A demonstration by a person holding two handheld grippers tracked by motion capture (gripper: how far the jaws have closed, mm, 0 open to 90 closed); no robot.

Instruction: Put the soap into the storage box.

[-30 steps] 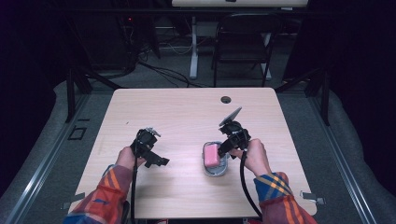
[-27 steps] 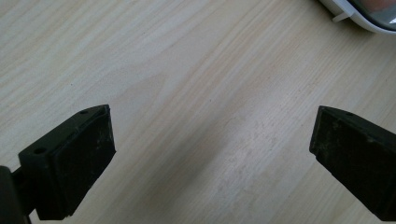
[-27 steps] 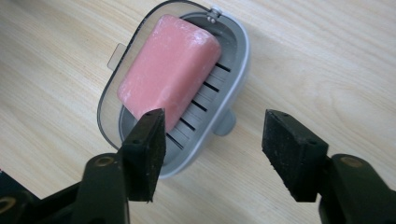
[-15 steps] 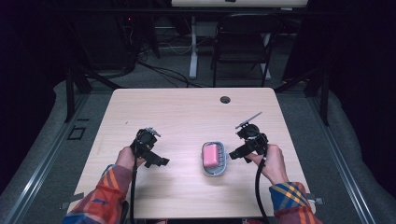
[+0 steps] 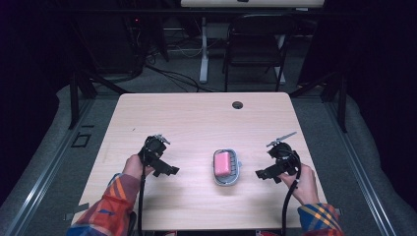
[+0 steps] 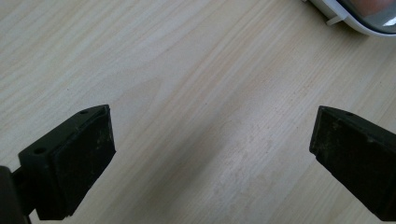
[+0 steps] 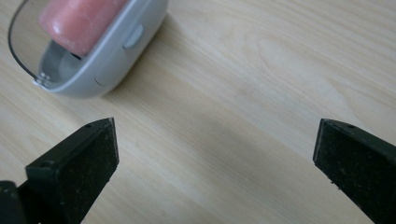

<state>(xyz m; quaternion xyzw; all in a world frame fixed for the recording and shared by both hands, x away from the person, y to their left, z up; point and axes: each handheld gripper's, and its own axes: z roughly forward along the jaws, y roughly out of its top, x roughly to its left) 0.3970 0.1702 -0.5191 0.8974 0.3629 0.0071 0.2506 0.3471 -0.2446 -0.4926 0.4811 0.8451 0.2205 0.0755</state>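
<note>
So the right gripper [image 5: 265, 173] sits at the near right of the worktop [image 5: 196, 118] with its jaws spread wide and nothing between them. They've just been opening, and from its own view there's only bare wood in the gap, so my read is it has let go of the soap and pulled off to the side. The left gripper [image 5: 164, 167] is over at the near left, jaws also wide apart and holding nothing, just hanging above the wood, which looks like a parked hand waiting for its turn. Between the two, a bit nearer the right one, is the grey soap dish [image 5: 227, 168] with the pink soap bar [image 5: 222, 162] lying flat inside it, dish resting flat on the worktop. In the right gripper view the soap dish [image 7: 116, 51] is up at the far left with the soap bar [image 7: 77, 21] seated in it, clear of both jaws. In the left gripper view a rim of the dish [image 6: 355, 18] peeks in at the top right corner, well away. Guessing the placing part is basically done and both hands are staying out of the way.
</note>
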